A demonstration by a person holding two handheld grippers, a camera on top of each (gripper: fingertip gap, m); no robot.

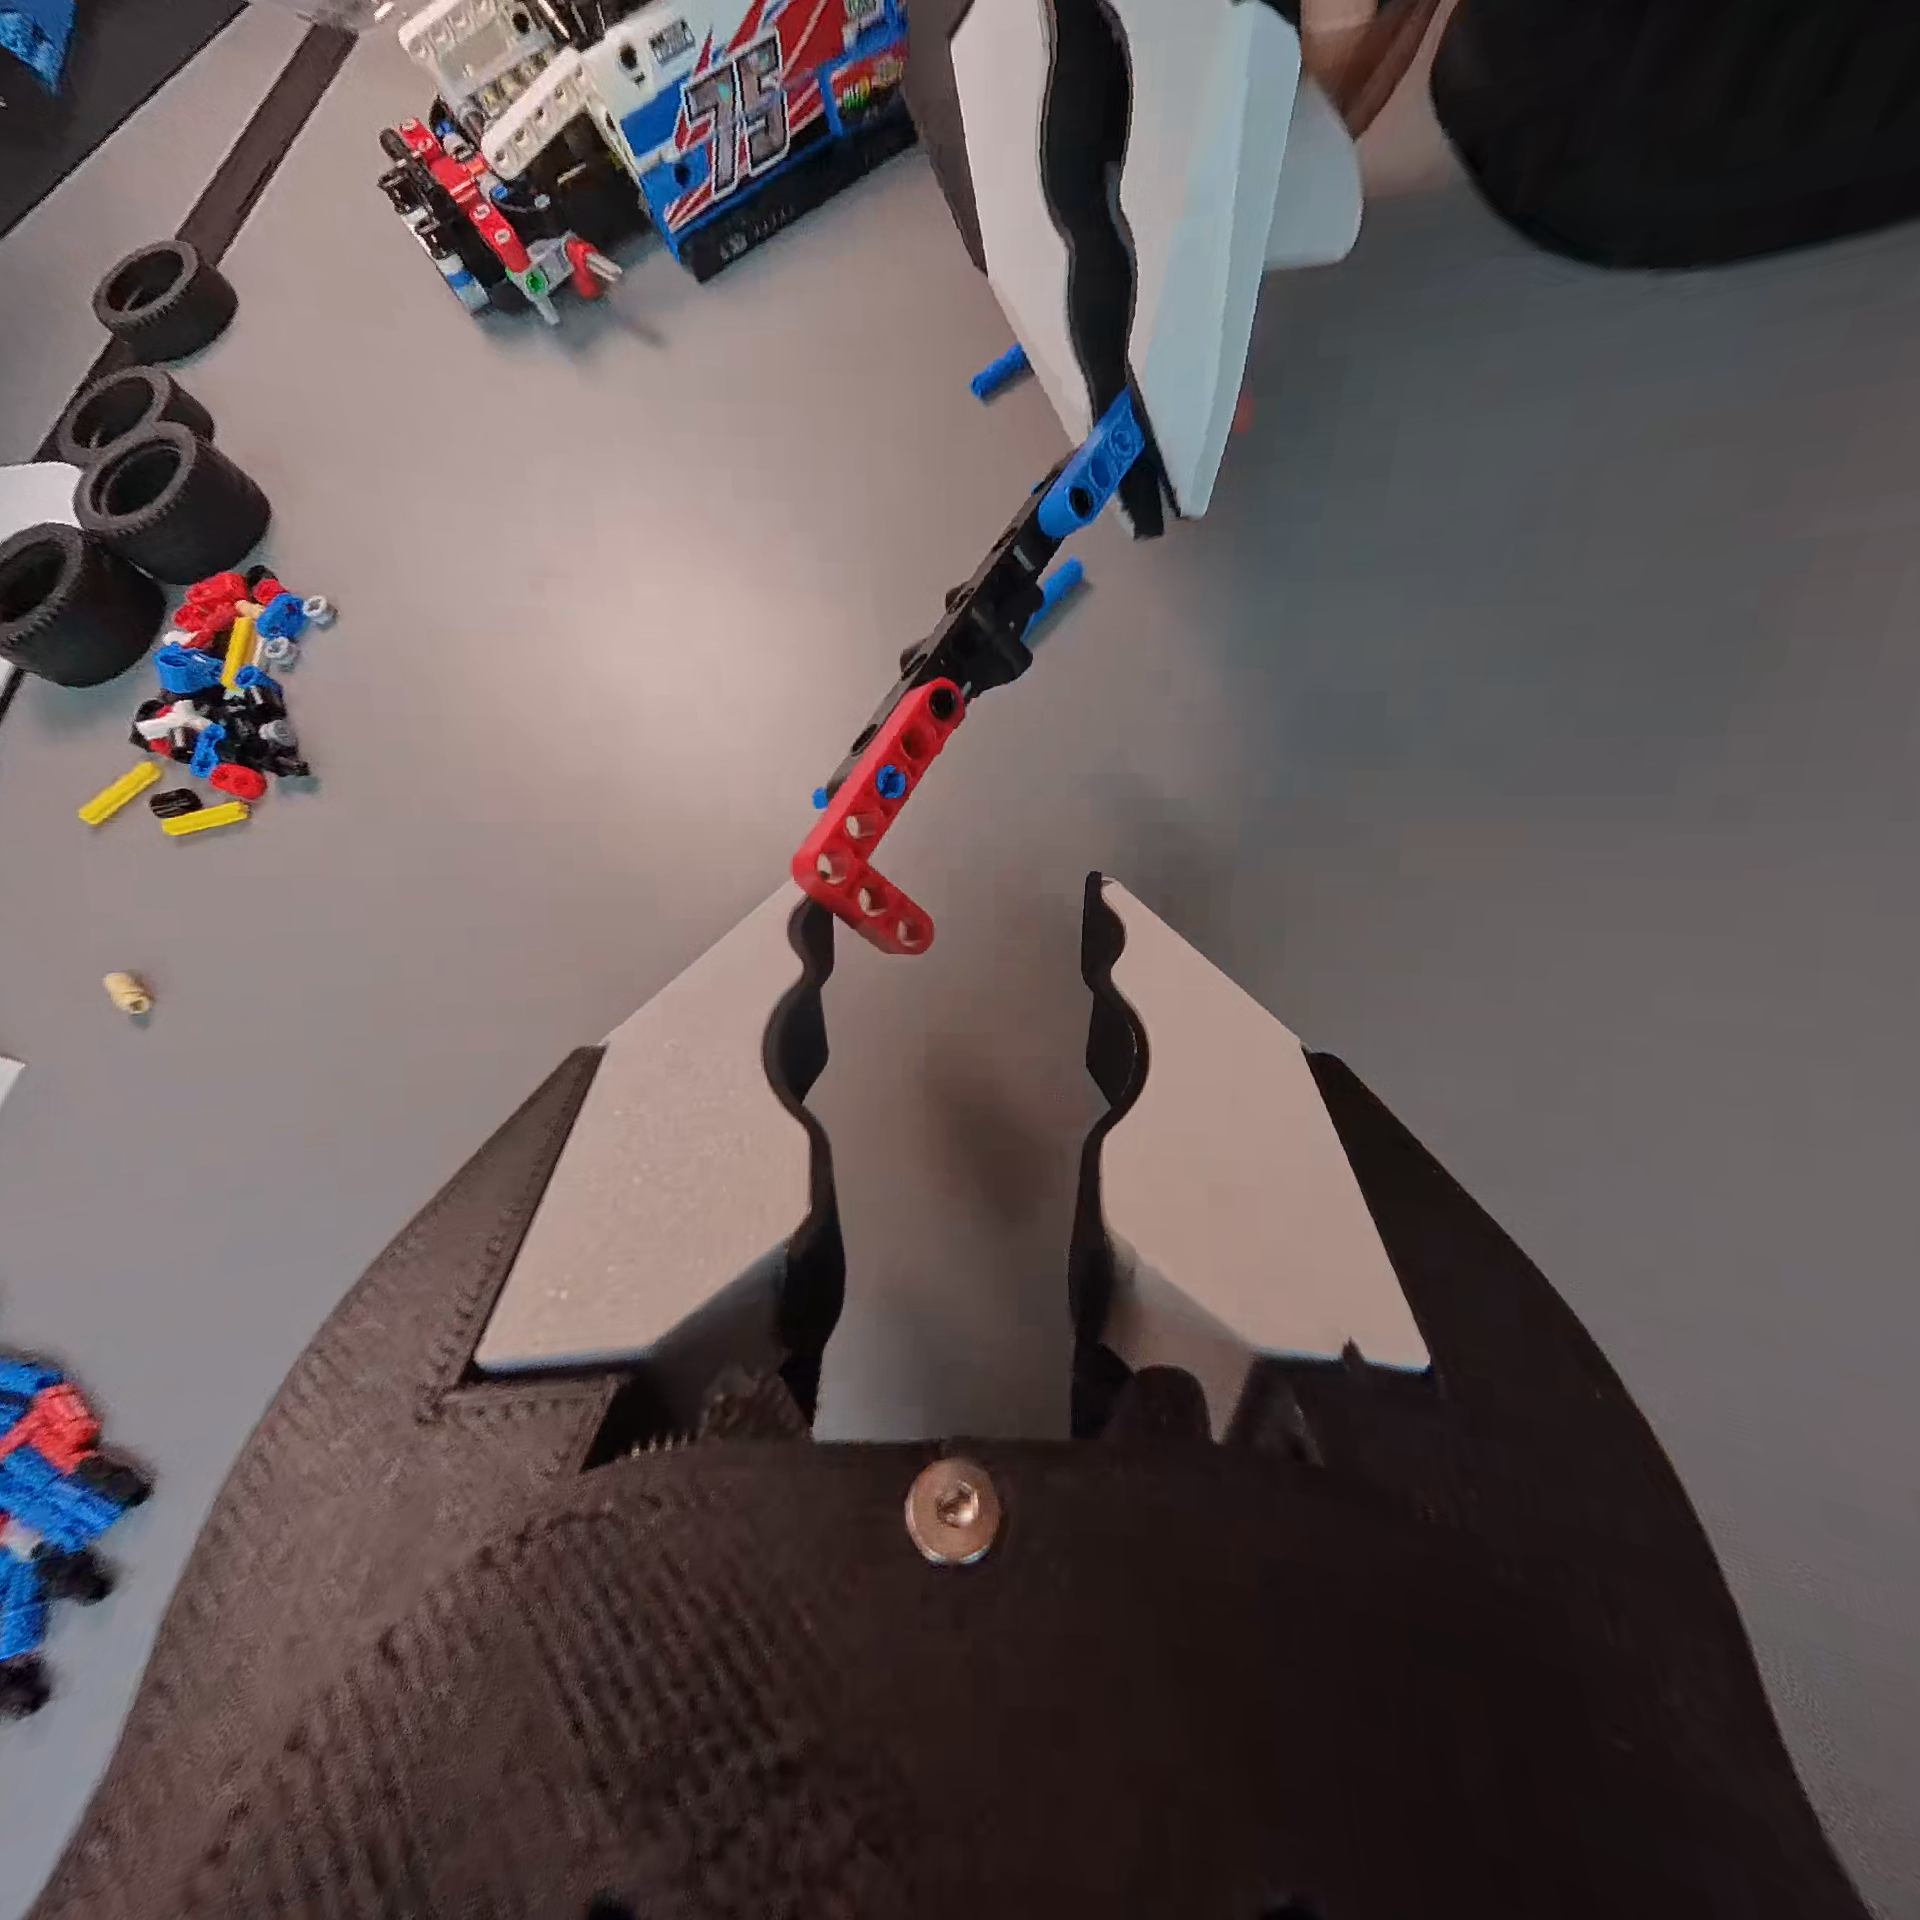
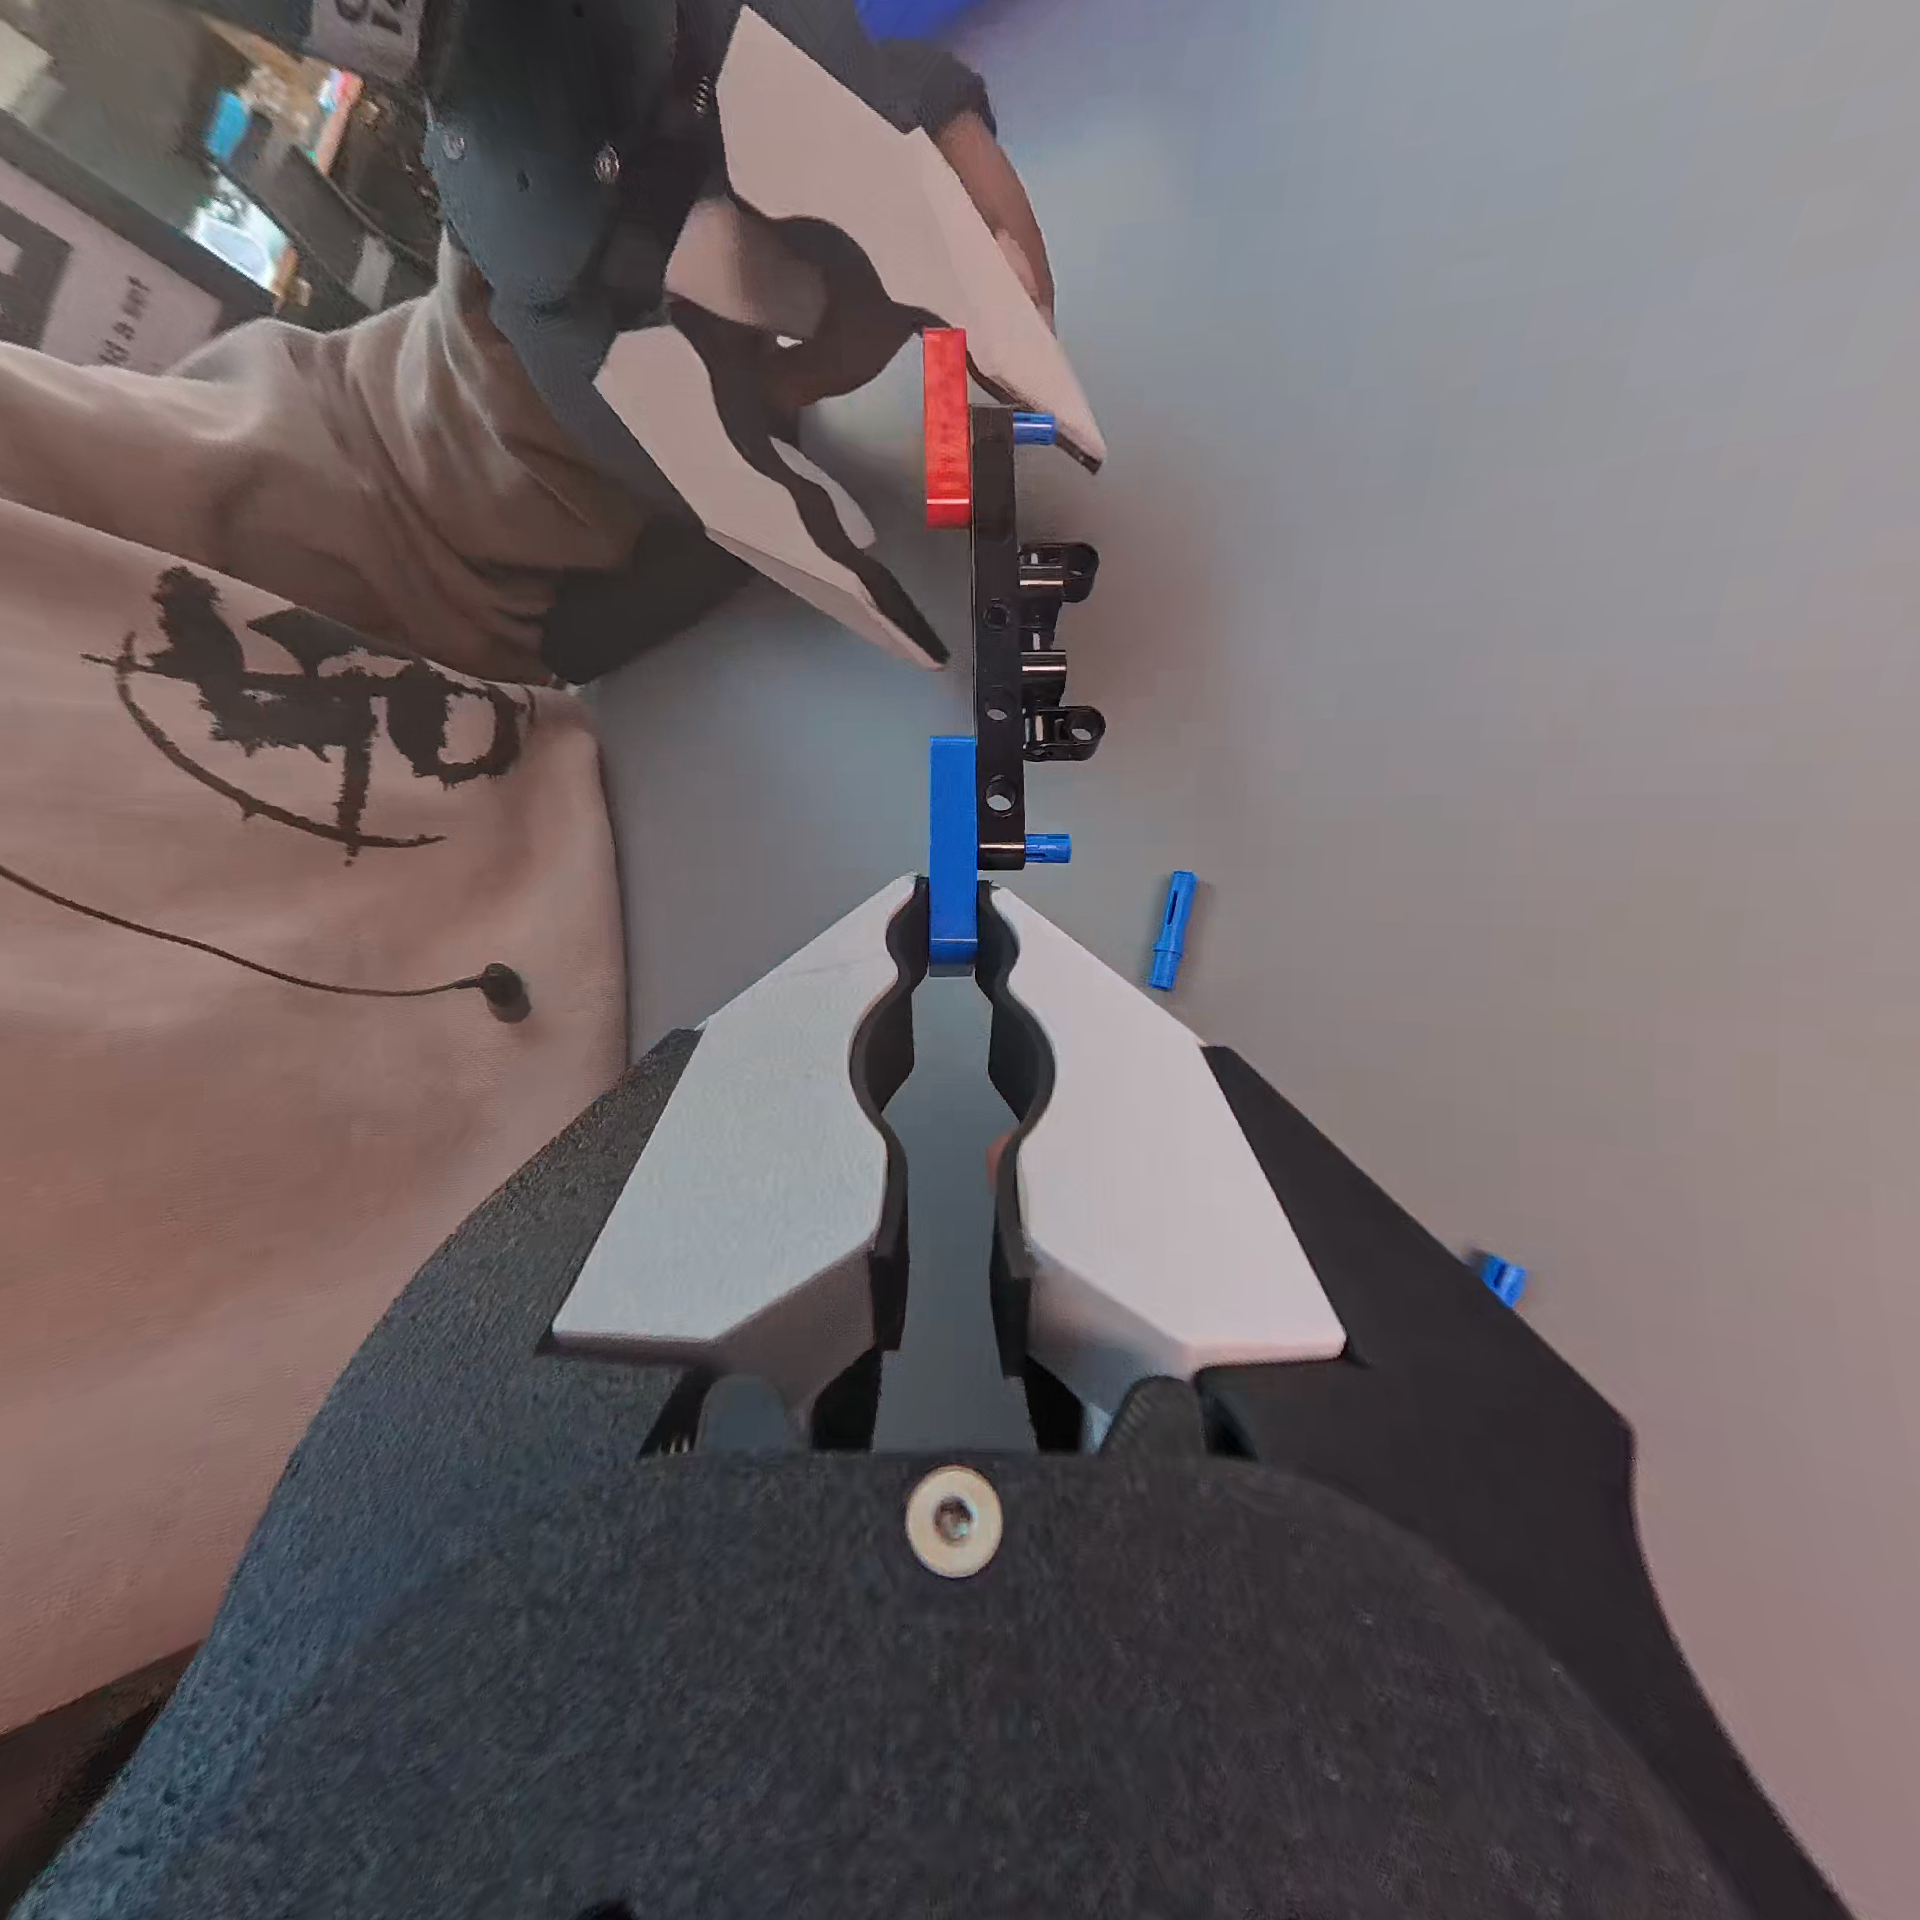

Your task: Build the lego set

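The grey tabletop (image 1: 623,623) carries most of the set. In the left wrist view the half-built racing car (image 1: 665,135), white and blue with red streaks, stands at 11 o'clock, four loose black tyres (image 1: 156,488) lie at 9 to 10 o'clock, and a heap of small mixed pieces (image 1: 223,696) sits just below them.

The step in hand looks like a sub-assembly held in the air between both tools. The right tongs (image 2: 951,904) are closed tight on the blue beam (image 2: 953,852) at one end of a black beam (image 2: 1000,623) carrying black connectors and blue pins. A red L-shaped beam (image 1: 878,821) is fixed at its far end.

The left tongs (image 1: 956,904) are spread wide and hold nothing. Their tips sit right at the red beam's corner; whether the left tip touches it I cannot tell.

The next move probably calls for closing the left tongs on the red end, squarely across its flat faces, while the right grip stays firm so the piece does not twist. Loose blue pins (image 2: 1172,930) lie on the tabletop at 3 o'clock in the right wrist view, likely the next parts to fit.
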